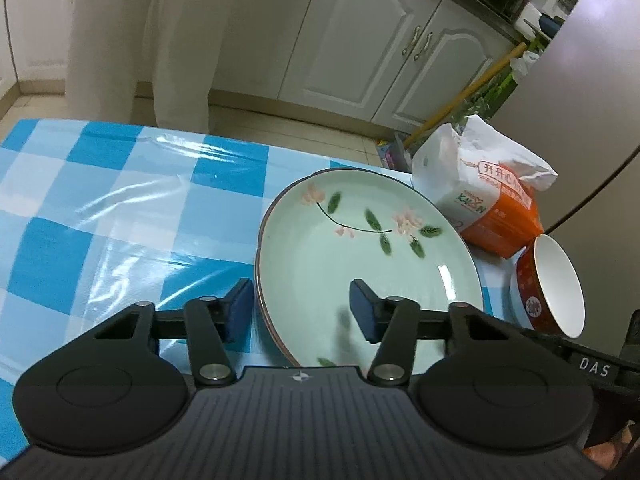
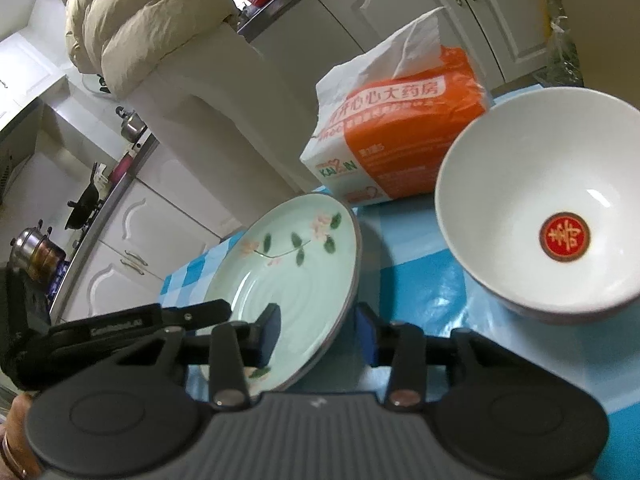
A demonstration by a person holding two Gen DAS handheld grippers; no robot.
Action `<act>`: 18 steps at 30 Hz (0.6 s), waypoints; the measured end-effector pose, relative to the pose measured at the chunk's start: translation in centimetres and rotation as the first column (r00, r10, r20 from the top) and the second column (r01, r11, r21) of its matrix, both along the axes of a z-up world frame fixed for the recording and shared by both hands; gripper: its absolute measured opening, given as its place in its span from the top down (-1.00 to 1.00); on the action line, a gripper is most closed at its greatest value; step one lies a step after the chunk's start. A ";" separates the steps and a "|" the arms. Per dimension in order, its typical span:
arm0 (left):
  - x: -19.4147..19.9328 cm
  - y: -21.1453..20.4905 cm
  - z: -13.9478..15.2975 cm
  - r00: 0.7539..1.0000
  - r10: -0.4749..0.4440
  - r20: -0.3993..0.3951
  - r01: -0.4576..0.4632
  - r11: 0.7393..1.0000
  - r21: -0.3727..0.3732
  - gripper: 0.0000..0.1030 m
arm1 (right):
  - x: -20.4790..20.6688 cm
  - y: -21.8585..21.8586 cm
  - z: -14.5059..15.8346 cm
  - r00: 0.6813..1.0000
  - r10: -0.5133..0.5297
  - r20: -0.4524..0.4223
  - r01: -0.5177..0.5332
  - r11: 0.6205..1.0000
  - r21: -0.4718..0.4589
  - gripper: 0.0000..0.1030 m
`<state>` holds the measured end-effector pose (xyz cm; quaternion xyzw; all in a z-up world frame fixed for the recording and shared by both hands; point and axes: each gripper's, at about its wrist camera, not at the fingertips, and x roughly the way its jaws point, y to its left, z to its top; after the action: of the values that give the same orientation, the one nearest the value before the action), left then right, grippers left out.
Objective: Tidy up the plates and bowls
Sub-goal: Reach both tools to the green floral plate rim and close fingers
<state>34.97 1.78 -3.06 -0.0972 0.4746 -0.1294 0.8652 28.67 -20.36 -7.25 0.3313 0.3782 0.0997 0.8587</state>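
A pale green plate [image 1: 360, 248] with painted pink flowers lies on the blue checked tablecloth [image 1: 100, 200]; it also shows in the right wrist view [image 2: 288, 264]. A red bowl [image 1: 548, 280] with a white inside stands to its right, seen too in the right wrist view [image 2: 540, 208]. My left gripper [image 1: 301, 306] is open, its fingers straddling the plate's left rim. My right gripper [image 2: 318, 334] is open, its fingers straddling the plate's right rim. The left gripper's body shows at the left of the right wrist view [image 2: 120, 332].
An orange and white tissue pack [image 1: 488, 200] sits behind the plate and bowl, also in the right wrist view [image 2: 396, 132]. A person in pale clothes [image 1: 140, 40] stands beyond the table. Kitchen cabinets [image 1: 360, 40] and a fridge [image 1: 592, 100] lie behind.
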 end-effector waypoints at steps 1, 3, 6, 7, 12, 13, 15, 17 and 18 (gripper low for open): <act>0.1 0.1 -0.1 1.000 -0.002 0.002 0.002 1.000 -0.006 -0.06 | 0.2 0.2 -0.1 1.000 0.001 -0.003 -0.001 1.000 0.002 0.25; 0.4 0.1 -0.3 1.000 0.004 0.004 -0.004 1.000 -0.012 0.03 | 0.4 0.2 -0.3 1.000 0.000 -0.008 0.000 1.000 0.004 0.26; 0.7 0.1 -0.6 1.000 0.010 0.002 -0.009 1.000 -0.024 0.09 | 0.7 0.1 -0.6 1.000 -0.004 -0.014 0.004 1.000 0.007 0.26; 0.8 0.2 -0.6 1.000 0.008 0.004 -0.008 1.000 -0.023 0.12 | 0.8 0.0 -0.7 1.000 -0.006 -0.017 0.007 1.000 0.009 0.26; 1.2 0.1 -1.0 1.000 0.010 0.003 -0.010 1.000 -0.016 0.27 | 1.1 0.0 -0.8 1.000 -0.009 -0.018 0.009 1.000 -0.003 0.41; 1.2 0.0 -1.0 1.000 0.010 0.003 -0.010 1.000 -0.011 0.32 | 1.2 0.1 -0.7 1.000 -0.011 -0.018 0.010 1.000 -0.015 0.45; 1.2 -0.1 -1.1 1.000 0.014 0.003 -0.014 1.000 -0.006 0.38 | 1.2 0.3 -0.6 1.000 -0.014 -0.015 0.013 0.999 -0.040 0.52; 1.2 -0.1 -1.1 1.000 0.020 0.003 -0.020 1.000 -0.005 0.45 | 1.1 0.5 -0.5 1.000 -0.007 -0.008 0.007 0.996 -0.094 0.69; 1.2 0.0 -1.0 1.000 0.021 0.004 -0.021 1.000 -0.003 0.46 | 1.0 0.6 -0.4 1.000 -0.007 -0.007 0.006 0.993 -0.116 0.73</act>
<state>36.15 1.74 -4.09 -0.1033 0.4718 -0.1211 0.8672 29.65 -19.72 -7.64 0.2824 0.3853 0.0734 0.8754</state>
